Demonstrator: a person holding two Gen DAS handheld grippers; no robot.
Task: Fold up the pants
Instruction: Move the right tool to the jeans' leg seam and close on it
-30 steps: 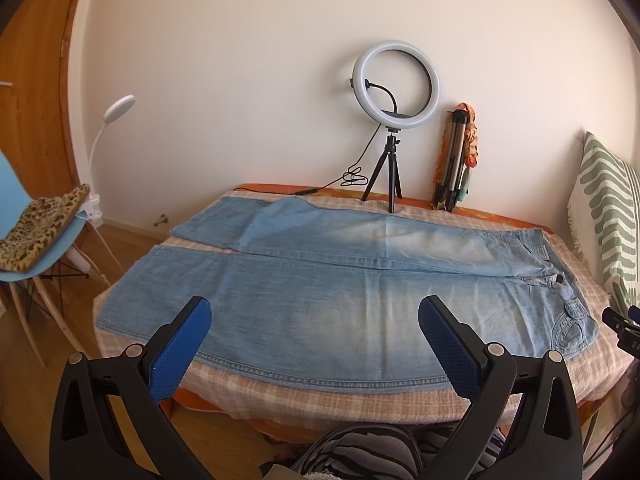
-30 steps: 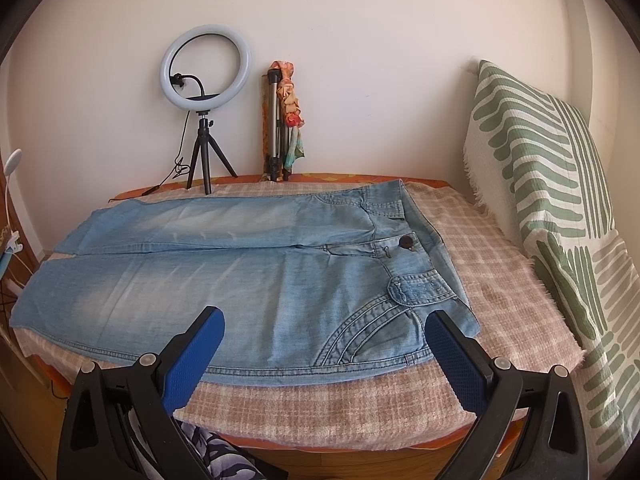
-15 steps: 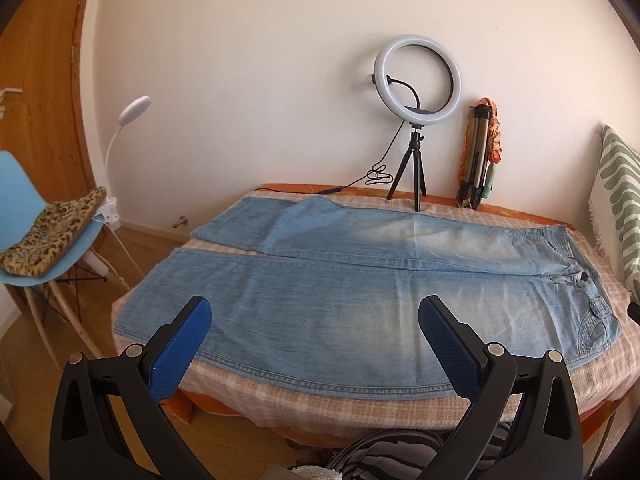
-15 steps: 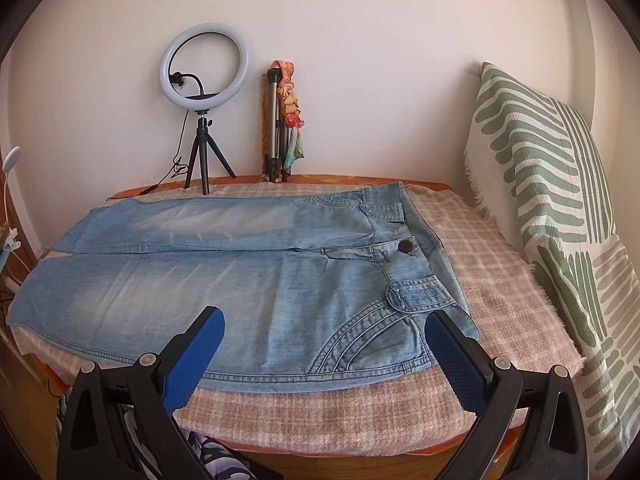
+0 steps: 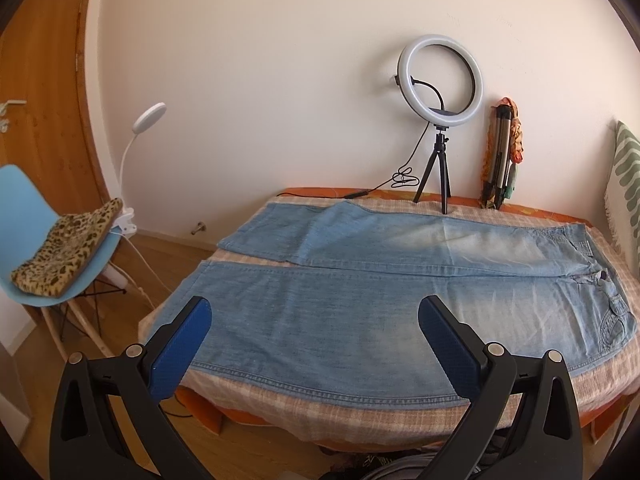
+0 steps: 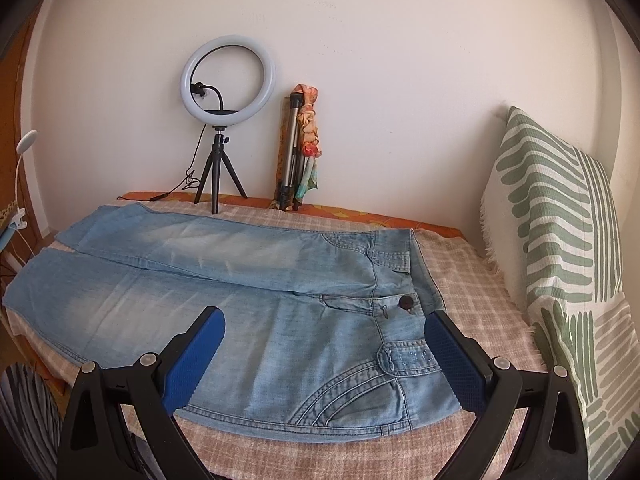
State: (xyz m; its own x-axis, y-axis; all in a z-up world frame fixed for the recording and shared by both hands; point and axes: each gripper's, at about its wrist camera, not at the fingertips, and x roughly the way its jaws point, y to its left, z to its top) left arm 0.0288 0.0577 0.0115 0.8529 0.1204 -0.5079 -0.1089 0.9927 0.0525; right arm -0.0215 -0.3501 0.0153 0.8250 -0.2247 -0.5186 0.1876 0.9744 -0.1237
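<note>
— Across the checked cloth (image 5: 360, 412) of the bed lie the light blue jeans (image 5: 360, 312), flat, both legs side by side, waist to the right. Does your side show the whole length?

— Not quite. The right wrist view has the waist end of the jeans (image 6: 280, 320) close up: the dark button (image 6: 407, 301), the curved pocket seams, the waistband. The leg hems run off to the left of it and get small. Right of the jeans stands a green-and-white striped cushion (image 6: 560, 240), which your view only clips at the edge.

— True, I get a sliver of it. Left of the jeans, though, the left wrist view has a wooden door (image 5: 40, 120), a blue chair (image 5: 24, 208) with a leopard-print cushion (image 5: 68, 248) on its seat, and a white gooseneck lamp (image 5: 148, 116).

— I see just the lamp head. Behind the jeans, both views show the ring light (image 6: 228, 80) on its small tripod and a folded tripod (image 6: 290, 152) against the wall.

— And the tools?

— The right gripper (image 6: 325, 350) hangs over the near edge of the jeans by the pocket, blue pads wide apart, holding nothing.

— The left gripper (image 5: 315, 339) likewise, over the near leg, fingers spread and empty.
</note>
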